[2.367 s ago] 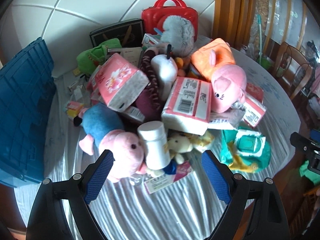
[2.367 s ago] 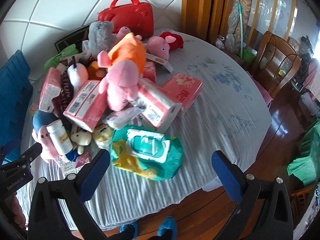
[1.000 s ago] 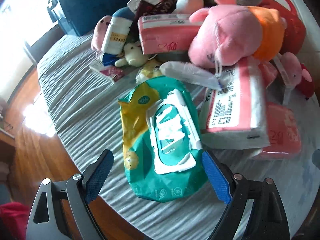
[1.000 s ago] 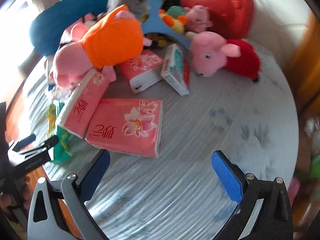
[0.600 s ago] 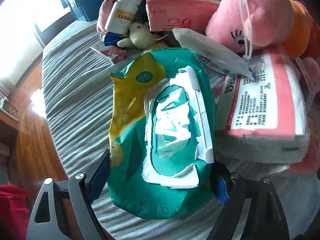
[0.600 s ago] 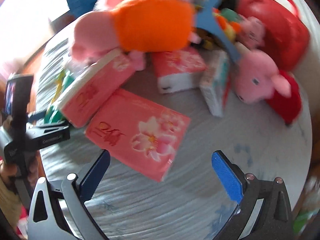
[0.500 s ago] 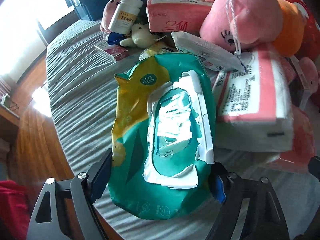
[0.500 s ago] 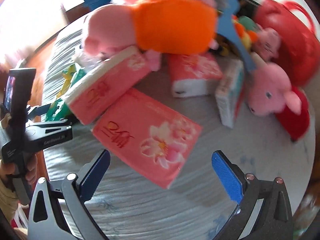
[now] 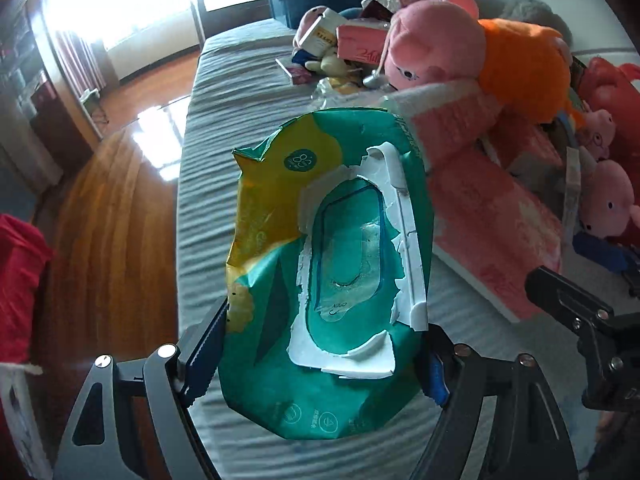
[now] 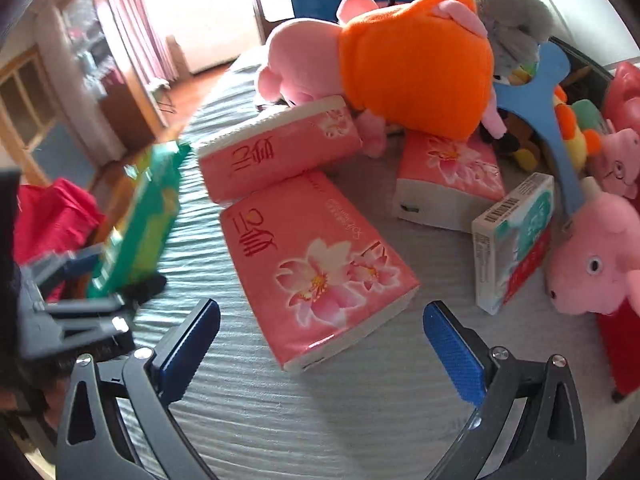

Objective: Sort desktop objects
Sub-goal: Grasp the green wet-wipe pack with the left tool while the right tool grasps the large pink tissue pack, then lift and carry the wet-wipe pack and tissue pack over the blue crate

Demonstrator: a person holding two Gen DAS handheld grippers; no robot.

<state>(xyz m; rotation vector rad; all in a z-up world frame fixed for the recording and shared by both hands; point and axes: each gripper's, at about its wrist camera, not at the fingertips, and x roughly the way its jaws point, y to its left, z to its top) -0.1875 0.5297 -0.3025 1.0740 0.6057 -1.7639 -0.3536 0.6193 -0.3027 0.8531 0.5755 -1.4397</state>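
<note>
Green wet-wipes pack (image 9: pixel 320 264) clamped in left gripper (image 9: pixel 316 356), right gripper (image 10: pixel 320 344) spread wide over pink tissue pack (image 10: pixel 316 264)

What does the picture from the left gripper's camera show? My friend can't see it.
The left gripper squeezes a green and yellow wet wipes pack between its two fingers, holding it above a grey striped tablecloth. Behind it are pink tissue packs and a big pink plush pig in orange.
</note>
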